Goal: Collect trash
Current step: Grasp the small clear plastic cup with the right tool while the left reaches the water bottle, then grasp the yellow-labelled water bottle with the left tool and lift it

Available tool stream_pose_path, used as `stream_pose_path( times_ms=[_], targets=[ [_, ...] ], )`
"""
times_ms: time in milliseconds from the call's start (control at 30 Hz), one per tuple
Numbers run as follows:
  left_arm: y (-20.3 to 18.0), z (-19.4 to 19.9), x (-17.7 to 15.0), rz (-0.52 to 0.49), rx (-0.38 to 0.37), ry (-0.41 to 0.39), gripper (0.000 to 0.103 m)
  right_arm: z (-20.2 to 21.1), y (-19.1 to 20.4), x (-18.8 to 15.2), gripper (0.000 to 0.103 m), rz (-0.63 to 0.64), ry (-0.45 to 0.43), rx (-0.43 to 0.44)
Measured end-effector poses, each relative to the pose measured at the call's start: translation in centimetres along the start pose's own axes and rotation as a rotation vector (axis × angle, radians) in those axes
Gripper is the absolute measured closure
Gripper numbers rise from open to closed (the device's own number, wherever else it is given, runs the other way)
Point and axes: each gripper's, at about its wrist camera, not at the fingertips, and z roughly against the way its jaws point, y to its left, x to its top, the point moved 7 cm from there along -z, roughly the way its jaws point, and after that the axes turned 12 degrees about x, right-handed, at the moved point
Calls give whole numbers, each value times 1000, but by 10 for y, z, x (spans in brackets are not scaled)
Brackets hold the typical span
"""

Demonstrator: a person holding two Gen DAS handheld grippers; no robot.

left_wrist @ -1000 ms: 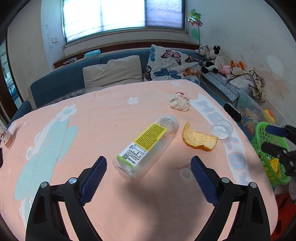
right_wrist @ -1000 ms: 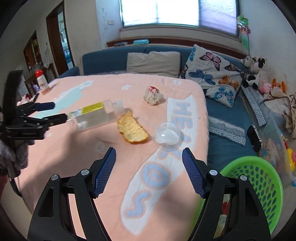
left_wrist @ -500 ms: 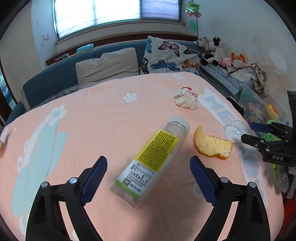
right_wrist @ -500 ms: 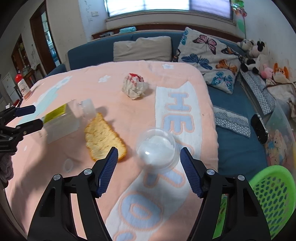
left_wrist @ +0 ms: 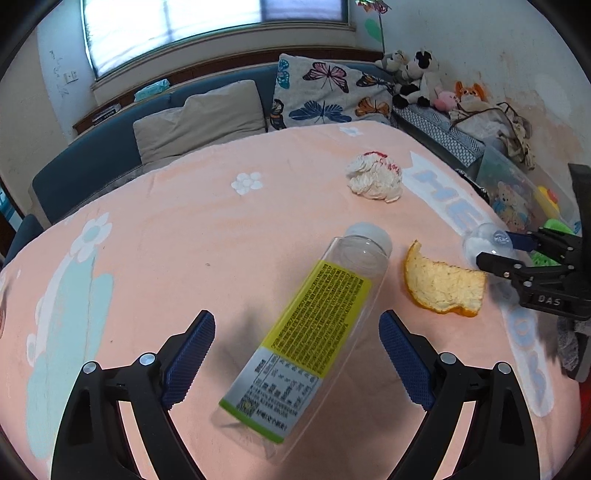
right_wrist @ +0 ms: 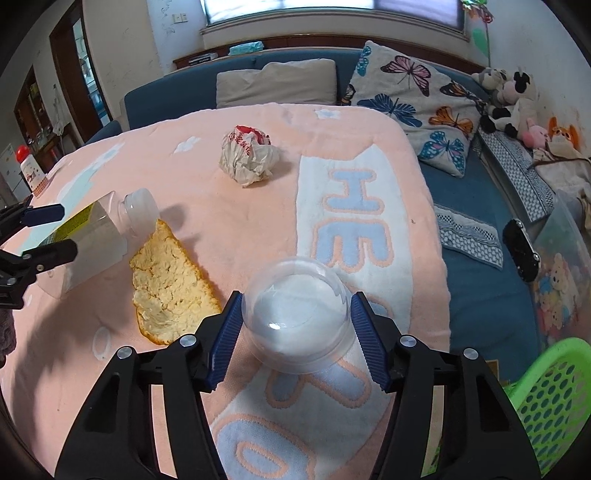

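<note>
the clear plastic cup is flanked by the right gripper, pads touching; the left gripper is spread wide over the bottle. orange peel and crumpled wrapper are seen mid-frame on the peach blanket.

Daylight came through a wide window above a wooden ledge. Below it ran a blue sofa with a beige cushion and a butterfly pillow. Plush toys sat against the stained white wall. A dark doorway stood left.

Bright window backlight, soft shadows, sharp centre, fisheye-warped dark edges.
</note>
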Motion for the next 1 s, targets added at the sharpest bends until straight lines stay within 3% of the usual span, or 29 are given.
stream_pose_path(
  times_ms=[200,533,1000],
  targets=[
    [-6,-14,1,-7,-18,25,25,-3,0,-1,42,9,8,-1],
    [-23,-18,2,-29,-57,16,53,-5,3,0,43,25,7,-12],
    [-20,13,-7,22,-42,-15,59,29,14,-5,43,13,-47,16]
  ],
)
